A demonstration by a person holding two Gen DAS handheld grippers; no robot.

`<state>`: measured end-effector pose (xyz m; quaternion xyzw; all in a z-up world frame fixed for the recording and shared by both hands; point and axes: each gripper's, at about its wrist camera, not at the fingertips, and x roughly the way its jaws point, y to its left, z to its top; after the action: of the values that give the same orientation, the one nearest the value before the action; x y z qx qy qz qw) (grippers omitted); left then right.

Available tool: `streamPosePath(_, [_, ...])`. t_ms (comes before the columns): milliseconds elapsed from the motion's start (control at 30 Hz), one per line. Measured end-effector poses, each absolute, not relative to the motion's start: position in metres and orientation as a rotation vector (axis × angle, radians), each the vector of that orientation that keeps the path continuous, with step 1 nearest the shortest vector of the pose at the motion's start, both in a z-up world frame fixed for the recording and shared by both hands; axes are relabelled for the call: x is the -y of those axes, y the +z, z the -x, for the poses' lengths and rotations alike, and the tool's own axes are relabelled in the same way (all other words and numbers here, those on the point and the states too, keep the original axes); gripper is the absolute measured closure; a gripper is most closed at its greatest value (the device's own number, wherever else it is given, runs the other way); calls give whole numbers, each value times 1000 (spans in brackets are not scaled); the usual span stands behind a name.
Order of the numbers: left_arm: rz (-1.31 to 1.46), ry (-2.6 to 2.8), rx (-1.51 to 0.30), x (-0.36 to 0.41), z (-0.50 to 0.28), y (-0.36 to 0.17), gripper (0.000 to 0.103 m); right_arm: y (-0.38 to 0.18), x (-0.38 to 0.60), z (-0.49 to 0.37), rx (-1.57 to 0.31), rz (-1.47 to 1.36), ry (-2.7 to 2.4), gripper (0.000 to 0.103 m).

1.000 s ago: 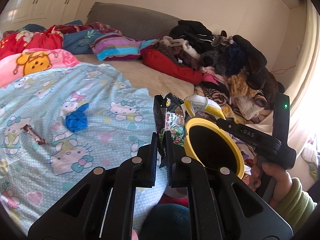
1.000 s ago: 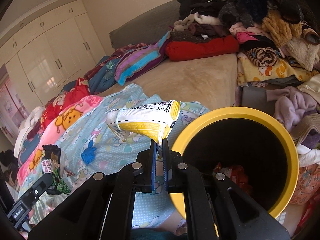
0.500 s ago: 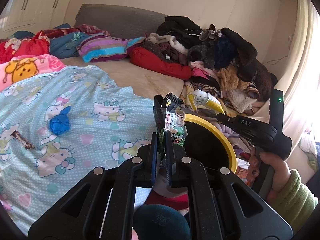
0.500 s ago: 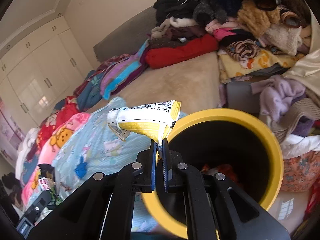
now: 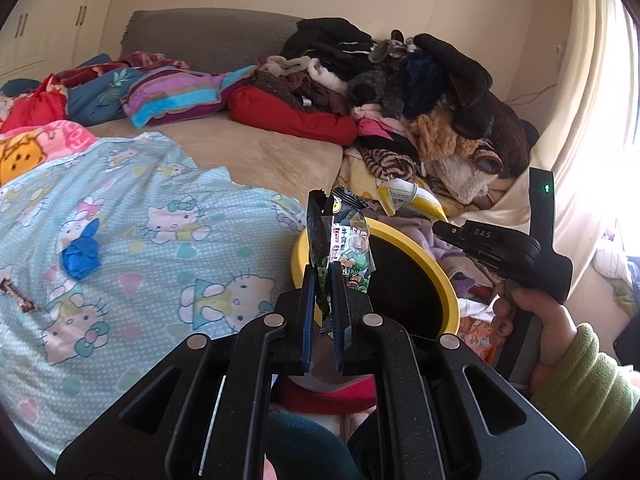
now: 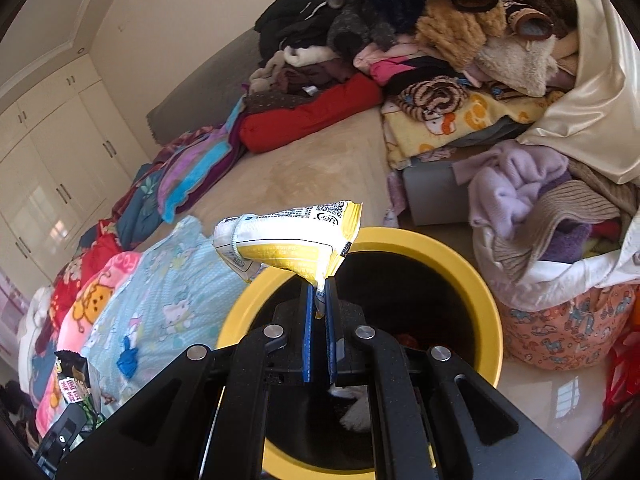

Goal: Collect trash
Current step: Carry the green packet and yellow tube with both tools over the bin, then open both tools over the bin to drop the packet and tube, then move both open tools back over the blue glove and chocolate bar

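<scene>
My left gripper (image 5: pixel 323 276) is shut on a black and green snack wrapper (image 5: pixel 345 240), held at the near left rim of the yellow bin (image 5: pixel 444 292). My right gripper (image 6: pixel 319 292) is shut on a yellow and white snack packet (image 6: pixel 288 240), held over the bin's (image 6: pixel 486 300) dark opening, where some trash lies at the bottom. The right gripper with its packet (image 5: pixel 408 196) shows in the left wrist view beyond the bin. A crumpled blue scrap (image 5: pixel 80 256) and a brown wrapper (image 5: pixel 16 292) lie on the Hello Kitty blanket.
The bin stands on the floor beside the bed. A tall pile of clothes (image 5: pixel 420 92) lies at the bed's far right. A bag of laundry (image 6: pixel 560 280) stands right of the bin. Pillows and blankets (image 5: pixel 172 96) lie at the headboard.
Both grippers have moved to the right, closer to the bin. The right gripper's packet has gone from beside the rim to above the opening. Both stay shut on their wrappers.
</scene>
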<state>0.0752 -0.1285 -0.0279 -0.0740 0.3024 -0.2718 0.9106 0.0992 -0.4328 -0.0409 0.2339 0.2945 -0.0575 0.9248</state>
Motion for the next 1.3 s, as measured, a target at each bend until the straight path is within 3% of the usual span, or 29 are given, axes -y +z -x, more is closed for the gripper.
streamPosePath(833, [44,-643,-704,208,-108,-60,99,-72,461,-98,-673,-382,-289,97])
streamPosePath(900, [47,-645,-717,214,-115,-63,99,-74,461,-99,-680,-378,-291,96])
streamPosePath(967, [54,-655,-731,222,-124,-64,97,-75,462,-100,-685,-381,-267,89])
streamPosePath(1033, [54,-634,-725,228,-135,-63,72,-78,464,-102,-699,-392,-258,72])
streamPosePath(1067, [61,-625,-720,228,-139,-62,53,-78,465,-102,-700,-397,-264,68])
streamPosePath(1167, [103,-608,-725,220,-147,-60,49,-78,466,-102,-697,-404,-270,62])
streamPosePath(1300, [104,-561,-702,200,-142,-59,22,-74,460,-103,-676,-407,-249,56])
